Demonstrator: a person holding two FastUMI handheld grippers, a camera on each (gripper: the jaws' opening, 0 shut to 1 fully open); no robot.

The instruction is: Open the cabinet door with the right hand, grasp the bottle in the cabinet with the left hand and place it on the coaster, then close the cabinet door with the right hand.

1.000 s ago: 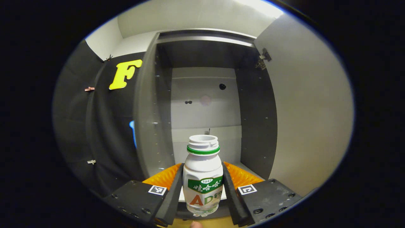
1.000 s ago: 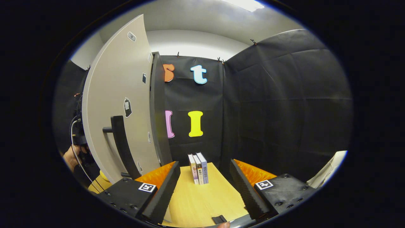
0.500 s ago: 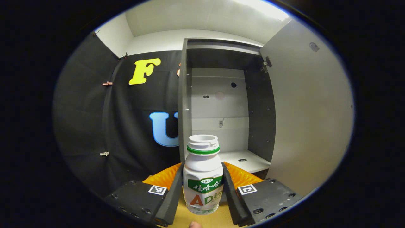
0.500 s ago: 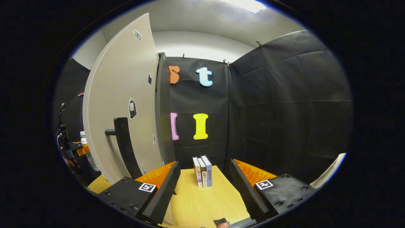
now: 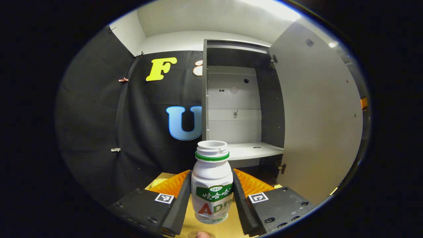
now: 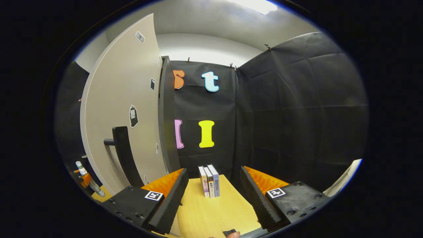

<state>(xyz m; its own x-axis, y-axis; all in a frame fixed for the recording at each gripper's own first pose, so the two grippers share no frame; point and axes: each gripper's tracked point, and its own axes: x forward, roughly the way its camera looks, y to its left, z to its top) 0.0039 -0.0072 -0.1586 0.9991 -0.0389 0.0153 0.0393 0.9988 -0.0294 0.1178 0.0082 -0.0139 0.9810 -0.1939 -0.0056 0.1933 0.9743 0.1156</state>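
A white bottle (image 5: 211, 185) with a green neck ring and an open top stands upright between the fingers of my left gripper (image 5: 211, 173), which is shut on it. It hangs over the wooden table (image 5: 231, 228), in front of the open cabinet (image 5: 234, 109) and outside it. The cabinet's pale shelf (image 5: 248, 151) is bare. In the right gripper view, my right gripper (image 6: 213, 198) is open over the table with nothing between its fingers. The open door (image 6: 122, 99) and its black handle (image 6: 124, 155) stand just to its left. The bottle (image 6: 80, 166) shows small at the far left.
The door's inner face (image 5: 317, 115) stands close on the right of the left gripper. Three books (image 6: 210, 181) stand upright on the table (image 6: 211, 215) against the back wall, ahead of the right gripper. A yellowish object (image 5: 158, 181) lies low on the left.
My left gripper has drawn back out of the cabinet with the bottle; the cabinet now looks farther off and the table shows beneath. The right gripper has barely moved and stays open.
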